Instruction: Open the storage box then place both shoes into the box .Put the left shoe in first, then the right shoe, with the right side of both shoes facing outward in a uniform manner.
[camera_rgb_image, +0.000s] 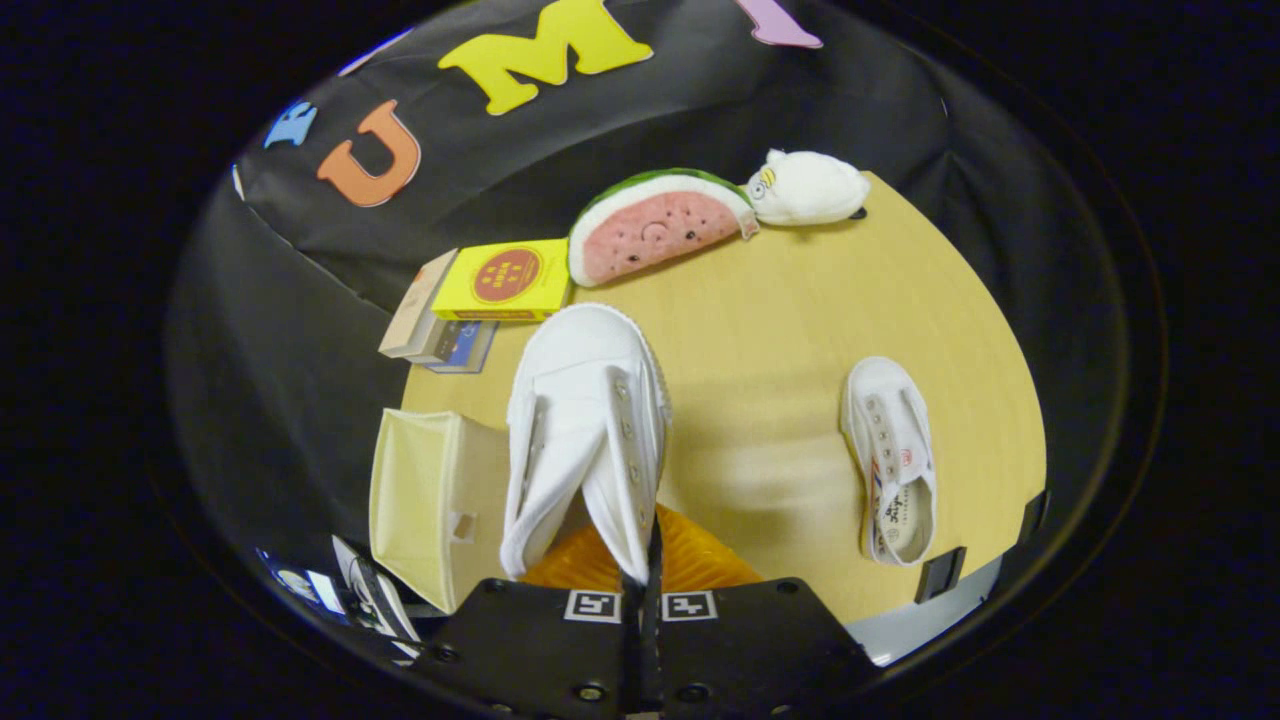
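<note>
A white canvas shoe hangs above the wooden table, toe pointing away from me and its orange insole showing near the heel. My gripper is shut on the shoe's collar edge, the fingers pressed close together on the fabric. The cream fabric storage box stands just left of the fingers at the table's left edge, partly behind the held shoe. A second white shoe lies flat on the table to the right, toe away from me, well apart from the fingers.
At the table's far side lie a watermelon-slice plush and a white plush toy. A yellow box rests on stacked books at the far left. Black clips sit on the near right table edge.
</note>
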